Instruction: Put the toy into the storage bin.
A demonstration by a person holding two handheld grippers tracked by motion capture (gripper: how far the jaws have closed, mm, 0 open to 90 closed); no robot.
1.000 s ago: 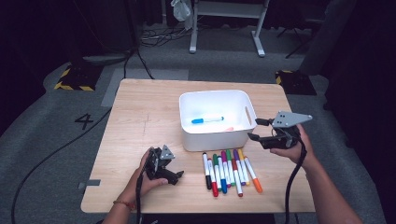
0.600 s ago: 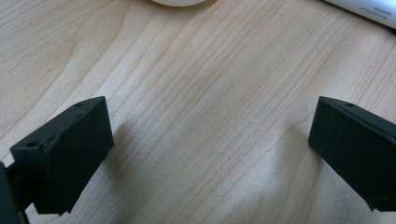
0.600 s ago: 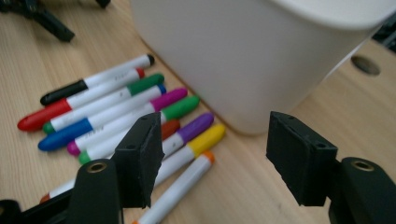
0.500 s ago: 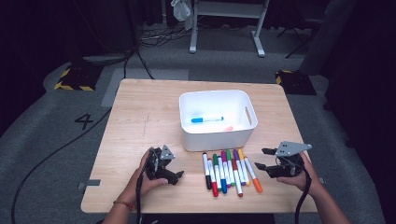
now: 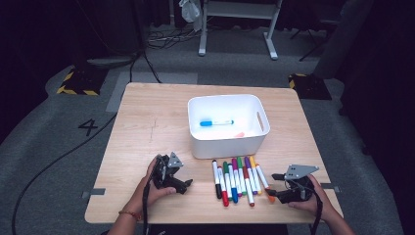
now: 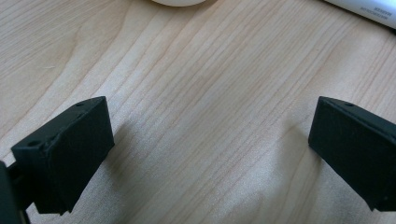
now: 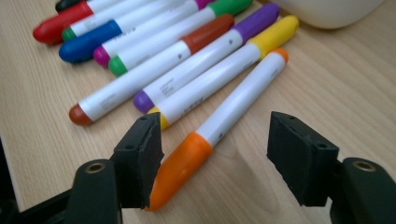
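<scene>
Right gripper (image 5: 272, 184) low over the table (image 5: 147, 127) near its front right corner, jaws spread with the orange marker (image 7: 224, 121) between them. Left jaw sits right at the orange cap, right jaw clear of the barrel, no squeeze on it. Jaws have just been opening a bit. Orange marker is the rightmost of the marker row (image 5: 237, 178), which lies by the front edge, just in front of the white bin (image 5: 227, 144). Blue marker (image 5: 216, 122) lies in the bin. Left gripper (image 5: 182, 185) rests near the front edge left of the row, jaws wide, bare wood between them.
</scene>
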